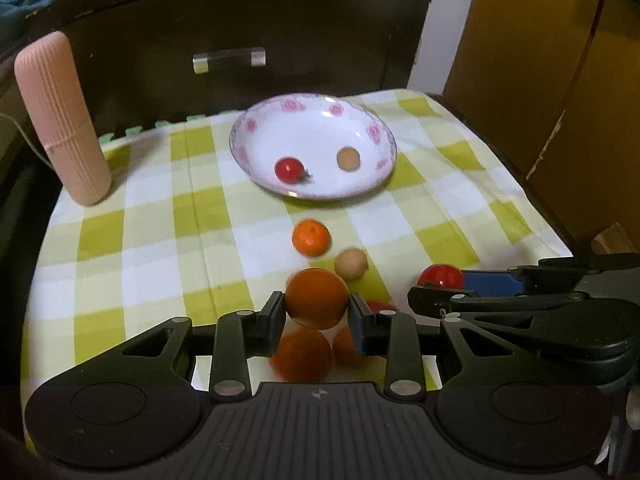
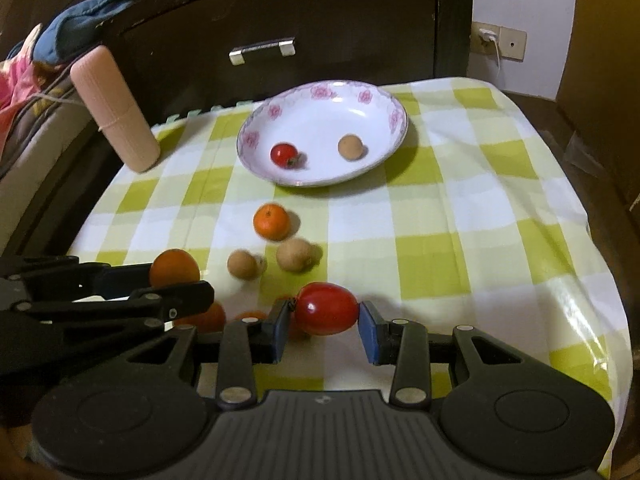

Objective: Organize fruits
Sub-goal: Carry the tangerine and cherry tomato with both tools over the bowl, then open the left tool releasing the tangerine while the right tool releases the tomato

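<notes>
Checked cloth (image 2: pixel 460 208) covered the table before a dark cabinet (image 2: pixel 320 20). Left gripper (image 1: pixel 317 312) pinched an orange (image 1: pixel 316 298); right gripper (image 2: pixel 326 326) pinched a tomato (image 2: pixel 327 308).

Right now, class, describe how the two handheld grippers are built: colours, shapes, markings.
Both the left gripper and the right gripper are matte black, with ribbed bodies, round side discs, silver rivets on linkage bars and blue-faced finger pads. No cables or sleeves show.
</notes>
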A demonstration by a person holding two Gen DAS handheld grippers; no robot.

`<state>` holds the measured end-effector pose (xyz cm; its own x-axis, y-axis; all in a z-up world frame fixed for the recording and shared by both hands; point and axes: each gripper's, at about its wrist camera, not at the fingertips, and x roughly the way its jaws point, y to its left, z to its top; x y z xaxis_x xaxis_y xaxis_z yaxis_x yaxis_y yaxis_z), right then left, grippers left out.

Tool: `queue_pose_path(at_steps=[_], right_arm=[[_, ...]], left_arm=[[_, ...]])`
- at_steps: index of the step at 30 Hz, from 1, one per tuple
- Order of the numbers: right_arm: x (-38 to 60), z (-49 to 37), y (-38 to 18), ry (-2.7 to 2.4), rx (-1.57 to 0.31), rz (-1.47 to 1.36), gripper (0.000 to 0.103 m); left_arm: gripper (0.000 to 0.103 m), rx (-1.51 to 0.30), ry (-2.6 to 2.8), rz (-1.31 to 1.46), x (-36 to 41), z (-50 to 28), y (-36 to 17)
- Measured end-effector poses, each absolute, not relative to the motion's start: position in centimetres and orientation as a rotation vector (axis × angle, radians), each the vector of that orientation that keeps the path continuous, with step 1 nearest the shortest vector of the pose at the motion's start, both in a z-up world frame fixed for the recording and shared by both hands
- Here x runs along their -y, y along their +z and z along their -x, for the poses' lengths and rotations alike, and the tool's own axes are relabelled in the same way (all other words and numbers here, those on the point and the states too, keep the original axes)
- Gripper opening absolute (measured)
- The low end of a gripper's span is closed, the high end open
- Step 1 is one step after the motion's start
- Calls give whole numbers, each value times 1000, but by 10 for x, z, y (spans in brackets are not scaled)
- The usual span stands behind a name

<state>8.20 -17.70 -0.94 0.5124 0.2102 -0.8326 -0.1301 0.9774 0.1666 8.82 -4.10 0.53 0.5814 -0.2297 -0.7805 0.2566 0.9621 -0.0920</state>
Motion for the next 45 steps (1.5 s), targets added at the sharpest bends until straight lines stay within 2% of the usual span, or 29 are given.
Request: queue_pose_path(at_steps=[26, 45], right_arm=[[179, -197, -25, 214, -971, -105, 36], [177, -226, -39, 231, -938, -82, 36]], left_arm=[[40, -881, -241, -31, 47, -192, -1], [40, -907, -219, 2, 42, -222, -15]])
